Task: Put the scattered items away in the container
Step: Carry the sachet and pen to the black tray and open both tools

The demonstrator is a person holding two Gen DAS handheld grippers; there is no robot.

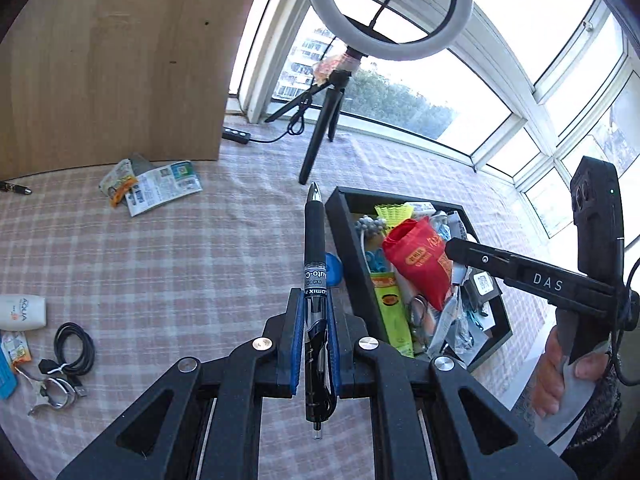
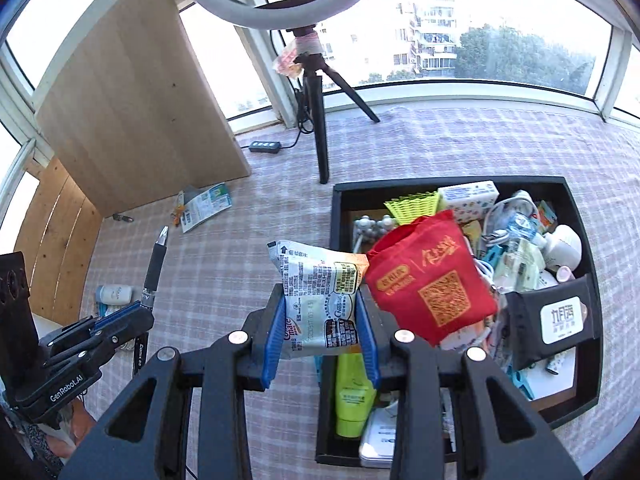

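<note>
My left gripper point(image 1: 314, 312) is shut on a black pen point(image 1: 314, 248) that points forward, held above the checked cloth just left of the black container point(image 1: 346, 236). The pen also shows in the right wrist view point(image 2: 154, 262), with the left gripper point(image 2: 120, 316) below it. My right gripper point(image 2: 320, 320) is shut on a white snack packet point(image 2: 320, 300), held over the left rim of the container point(image 2: 582, 216). The container is crowded with several items, among them a red pouch point(image 2: 432, 284) and a green tube point(image 2: 354, 396). In the left wrist view the right gripper's fingertips are hidden.
A ring light on a tripod point(image 1: 320, 136) stands behind the container. A wooden board point(image 1: 116, 60) leans at the back left. On the cloth lie a leaflet point(image 1: 164, 186), a white tube point(image 1: 22, 312), a black cable point(image 1: 74, 346) and a metal clip point(image 1: 52, 398).
</note>
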